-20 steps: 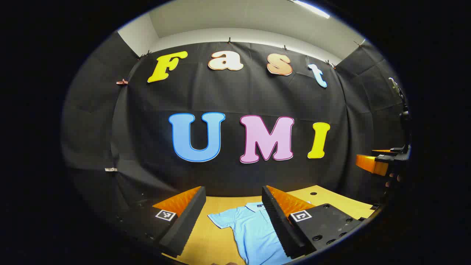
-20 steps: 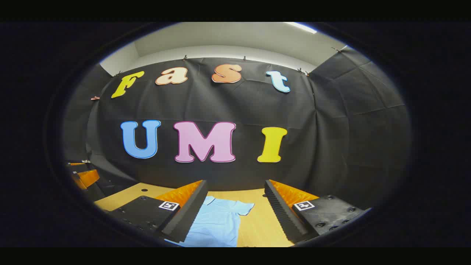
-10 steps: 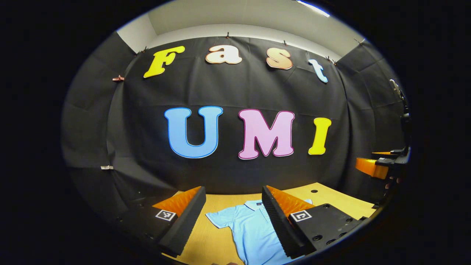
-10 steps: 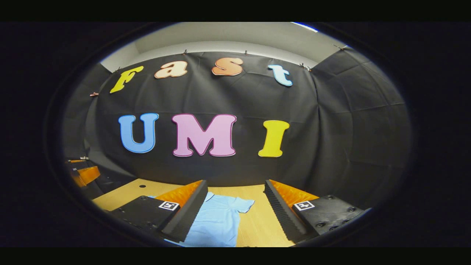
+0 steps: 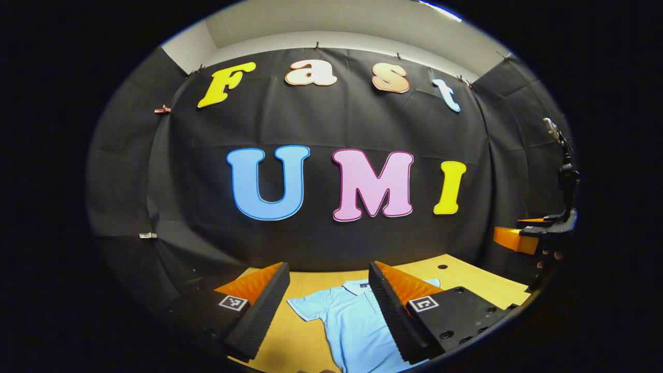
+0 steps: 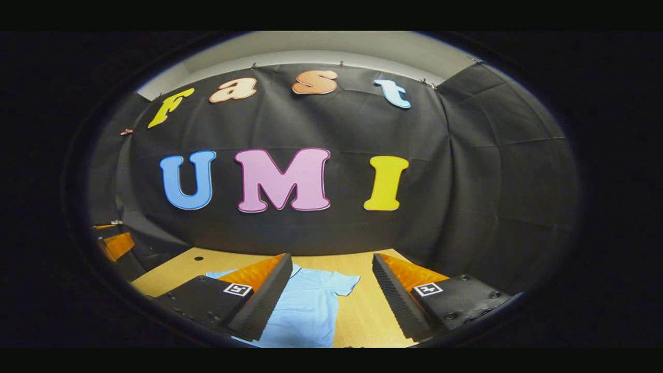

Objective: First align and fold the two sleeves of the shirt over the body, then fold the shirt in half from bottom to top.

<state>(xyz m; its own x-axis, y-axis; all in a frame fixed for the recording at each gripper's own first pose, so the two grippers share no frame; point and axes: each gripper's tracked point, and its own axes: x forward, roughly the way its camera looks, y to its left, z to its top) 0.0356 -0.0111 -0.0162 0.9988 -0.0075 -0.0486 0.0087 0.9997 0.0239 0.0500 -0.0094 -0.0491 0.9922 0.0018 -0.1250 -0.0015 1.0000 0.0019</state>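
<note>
Shirt (image 5: pixel 355 321) flat on table (image 5: pixel 466 282), partly hidden by both grippers.
Left gripper view: left gripper (image 5: pixel 329 305) spread apart above it, 1 finger (image 5: pixel 396 316) covering its far sleeve; right gripper (image 5: pixel 523 238) at the edge. Right gripper view: right gripper (image 6: pixel 331 300) apart, empty, covering the shirt's (image 6: pixel 311 305) left half.

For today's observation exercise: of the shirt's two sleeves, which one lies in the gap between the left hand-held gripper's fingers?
The sleeve spread toward the left of the left gripper view, flat on the table. The other sleeve only peeks out behind that hand-held gripper's finger.
</note>
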